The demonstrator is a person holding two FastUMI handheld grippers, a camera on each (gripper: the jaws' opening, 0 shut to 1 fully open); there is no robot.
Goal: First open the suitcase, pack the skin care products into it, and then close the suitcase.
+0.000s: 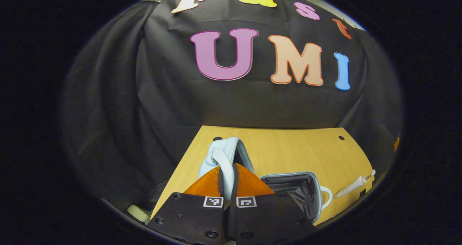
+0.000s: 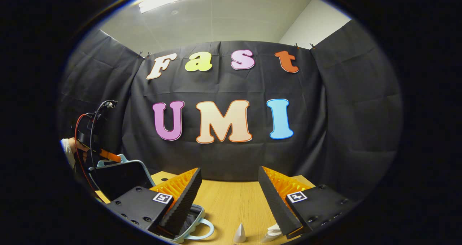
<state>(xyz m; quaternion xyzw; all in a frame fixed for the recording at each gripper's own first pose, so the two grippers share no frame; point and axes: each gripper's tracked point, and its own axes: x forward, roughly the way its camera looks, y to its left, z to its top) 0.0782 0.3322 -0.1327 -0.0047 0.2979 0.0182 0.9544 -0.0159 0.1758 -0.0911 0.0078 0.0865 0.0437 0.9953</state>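
Observation:
My left gripper (image 1: 228, 168) is shut on the rim of the light blue suitcase lid (image 1: 224, 153), which stands raised and edge-on before it. To its right the suitcase base (image 1: 317, 187) lies open, showing its black lining. A white skin care tube (image 1: 355, 185) rests on the table beyond the base. In the right gripper view the lid (image 2: 121, 178) stands up at the left, a hand holding the left gripper (image 2: 110, 155) at its top edge. My right gripper (image 2: 229, 182) is open above the table. A white cone-shaped cap (image 2: 239, 234) and another white product (image 2: 271, 234) lie just below it.
The wooden table (image 1: 288, 147) has small holes near its far corners and ends against the black cloth wall. A pale green object (image 1: 139, 212) lies low past the table's left edge. The suitcase base's handle (image 2: 204, 228) sticks out toward the white products.

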